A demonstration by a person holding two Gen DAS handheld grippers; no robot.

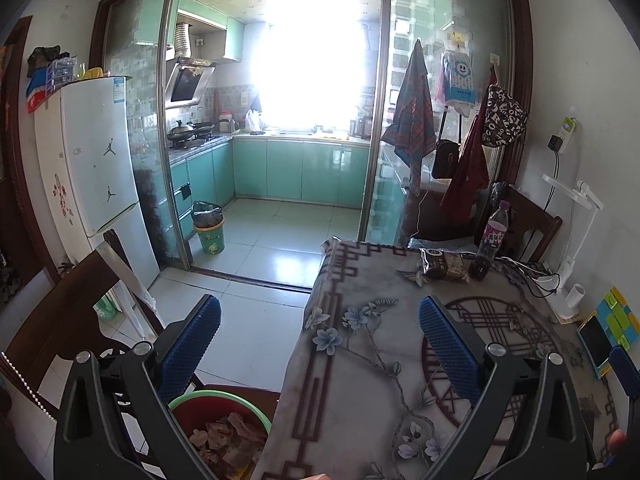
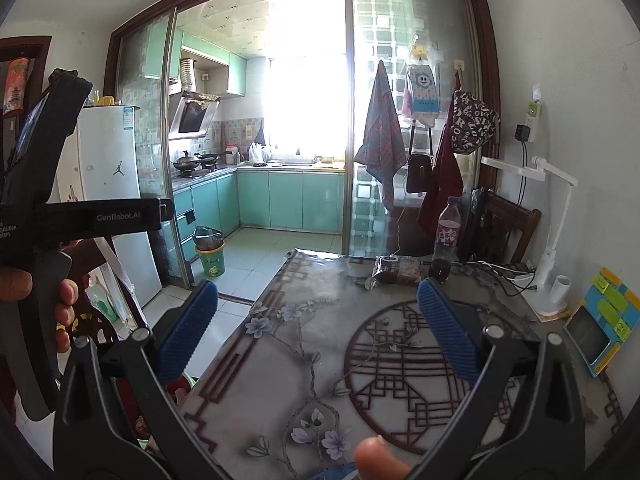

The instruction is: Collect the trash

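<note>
Blue-padded, both the left tool (image 1: 320, 340) and right tool (image 2: 318, 316) gape wide, empty, above the table (image 2: 304, 344).

1. We see white walls (image 2: 560, 20) and a pale tiled floor (image 1: 256, 320) in the dining room.
2. A dark-framed sliding glass door (image 2: 404, 120) opens onto a kitchen with teal cabinets (image 1: 300, 168).
3. The kitchen window (image 1: 312, 60) glares with strong daylight.
4. A white fridge (image 1: 96, 160) stands left of the door.
5. We see a table (image 2: 320, 340) with a floral cover; a dark wooden chair (image 2: 508, 228) stands at its far edge.
6. A white desk lamp (image 2: 552, 208) stands at the table's right edge.
</note>
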